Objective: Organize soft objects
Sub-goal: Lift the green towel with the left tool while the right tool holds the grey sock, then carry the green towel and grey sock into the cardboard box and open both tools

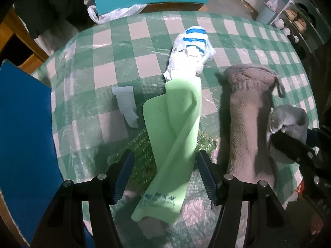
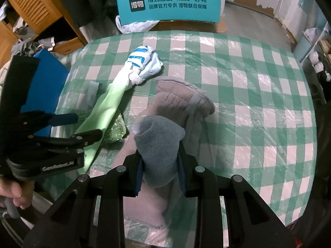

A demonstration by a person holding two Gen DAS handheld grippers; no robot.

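We are mid-sort. Our right claw (image 2: 160, 161) is clamped on a grey sock (image 2: 159, 144), held above the worktop (image 2: 258, 95) over a brownish-grey garment (image 2: 178, 101) near the near edge. Our left claw (image 1: 163, 175) stands wide, pads clear of the green cloth (image 1: 175, 128) hanging between them; its far end meets a white and blue bundle (image 1: 190, 49) mid-worktop. Next, we judge, the sock needs a resting place. What lifts the green cloth is hard to tell, and a glittery green thing (image 2: 115, 130) lies half hidden beneath it.

Grey sock (image 2: 160, 148) bunched upright, green cloth (image 1: 175, 136) twisted, brown garment (image 1: 246, 111) lying flat
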